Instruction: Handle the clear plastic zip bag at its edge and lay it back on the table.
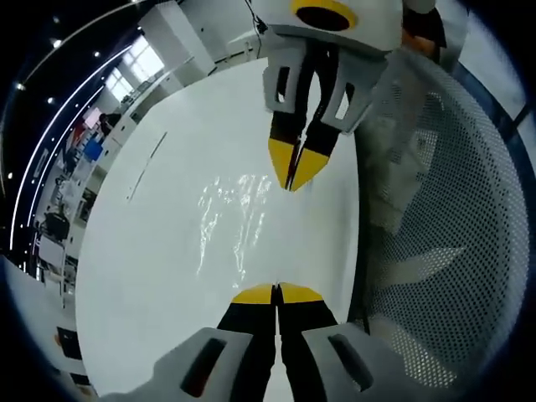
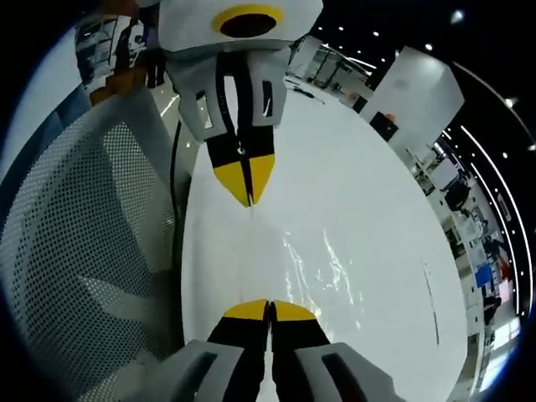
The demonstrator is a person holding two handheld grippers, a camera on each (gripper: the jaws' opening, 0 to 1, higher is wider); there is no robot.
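Item 1: zip bag (image 1: 234,222), clear plastic, lying flat on white table (image 1: 151,251), btwn the two grippers; we see it as glare streaks and wrinkles.

Item 2: left gripper (image 1: 276,293), yellow tips pressed together at bag's near edge; we can't tell if film is pinched.

Item 3: right gripper (image 1: 295,177), opposite edge, tips likewise together; grip on bag unclear.

Item 4: mesh chair (image 1: 444,243), beside table edge.
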